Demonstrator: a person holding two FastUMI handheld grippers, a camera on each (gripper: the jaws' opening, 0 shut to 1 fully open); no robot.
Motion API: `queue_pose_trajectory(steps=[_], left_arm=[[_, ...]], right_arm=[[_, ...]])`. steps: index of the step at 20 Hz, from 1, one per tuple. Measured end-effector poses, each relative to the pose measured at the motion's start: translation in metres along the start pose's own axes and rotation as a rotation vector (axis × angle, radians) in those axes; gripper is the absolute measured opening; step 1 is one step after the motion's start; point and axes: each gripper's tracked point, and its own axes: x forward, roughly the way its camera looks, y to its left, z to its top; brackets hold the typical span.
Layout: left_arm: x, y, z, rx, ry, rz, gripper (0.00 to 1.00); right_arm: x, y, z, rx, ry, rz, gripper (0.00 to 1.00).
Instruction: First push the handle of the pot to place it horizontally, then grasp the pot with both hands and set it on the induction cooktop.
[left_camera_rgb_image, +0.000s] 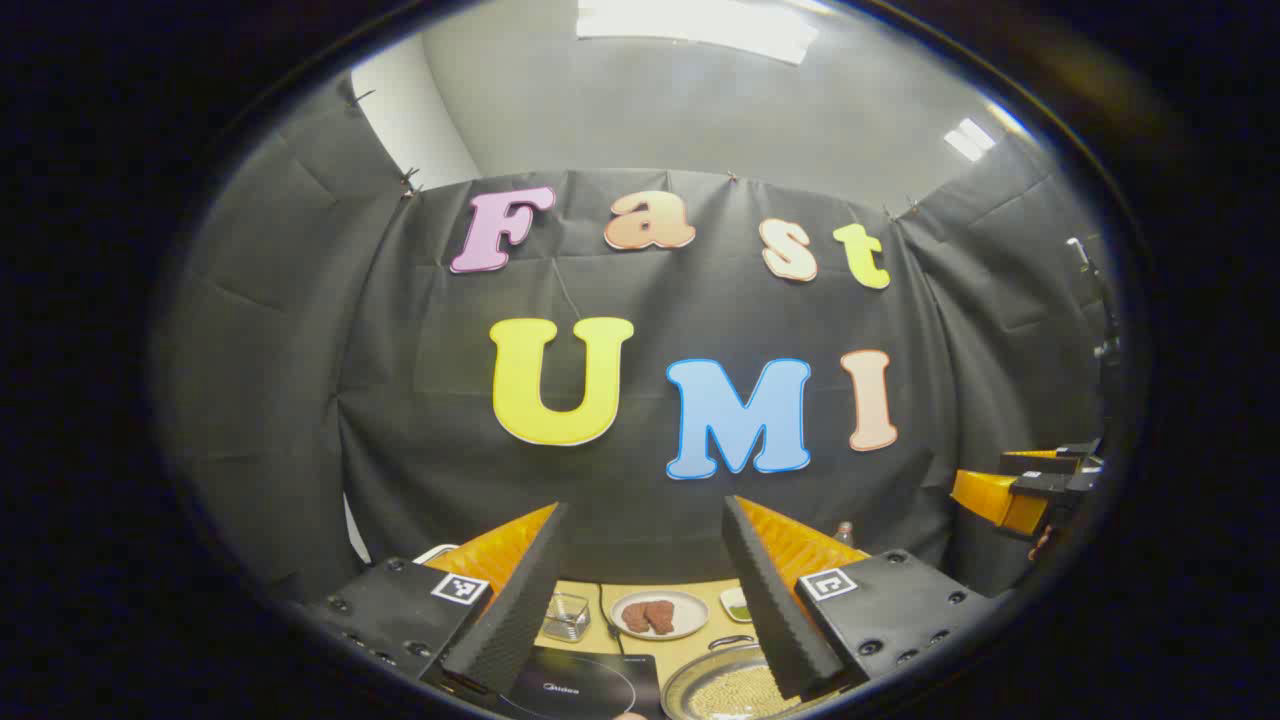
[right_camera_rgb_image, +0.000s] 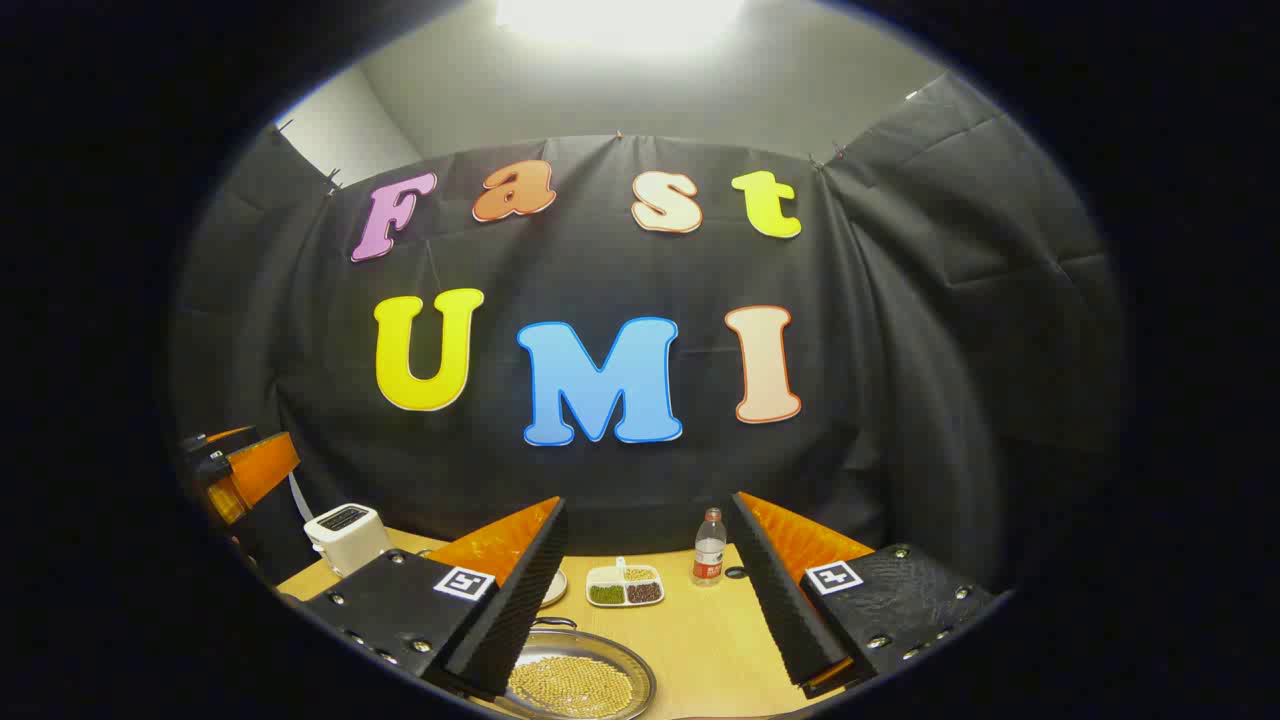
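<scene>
Barely begun: both tools, left tool (left_camera_rgb_image: 645, 590) and right tool (right_camera_rgb_image: 648, 590), spread wide, empty, high above table (right_camera_rgb_image: 700, 640). Pot (right_camera_rgb_image: 580, 685) at 6 o'clock untouched; cooktop (left_camera_rgb_image: 585, 688) bare.

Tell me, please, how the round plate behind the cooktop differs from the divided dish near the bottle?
The round plate is one open circle holding brown pieces of food; the divided dish is roughly rectangular with rounded corners and split into compartments holding green, dark and pale fillings. The plate sits beside a small glass container, the dish beside a water bottle. Both are pale and rest on the wooden table.
</scene>
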Motion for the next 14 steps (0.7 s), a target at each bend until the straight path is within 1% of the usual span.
queue_pose_trajectory(steps=[1, 2, 3, 6, 10, 14], left_arm=[[-0.002, -0.004, -0.001, -0.013, 0.002, -0.008, 1.00], [-0.003, -0.007, 0.001, -0.022, 0.004, -0.017, 1.00], [-0.004, -0.006, 0.001, -0.022, 0.004, -0.015, 0.97], [-0.005, 0.000, 0.007, -0.015, -0.004, 0.006, 0.97], [-0.005, -0.005, 0.007, -0.011, 0.000, -0.005, 0.97], [-0.003, -0.010, 0.010, 0.004, -0.009, -0.020, 0.97]], right_arm=[[0.000, 0.001, 0.001, -0.002, 0.000, 0.000, 0.97], [0.000, -0.001, 0.003, -0.010, -0.003, -0.005, 0.97], [0.000, -0.001, 0.004, -0.016, -0.007, -0.004, 0.97], [-0.001, 0.002, 0.005, -0.029, -0.010, 0.003, 0.97], [-0.003, 0.000, 0.007, -0.043, -0.019, -0.002, 0.98], [-0.007, -0.001, 0.006, -0.032, -0.018, -0.009, 0.97]])
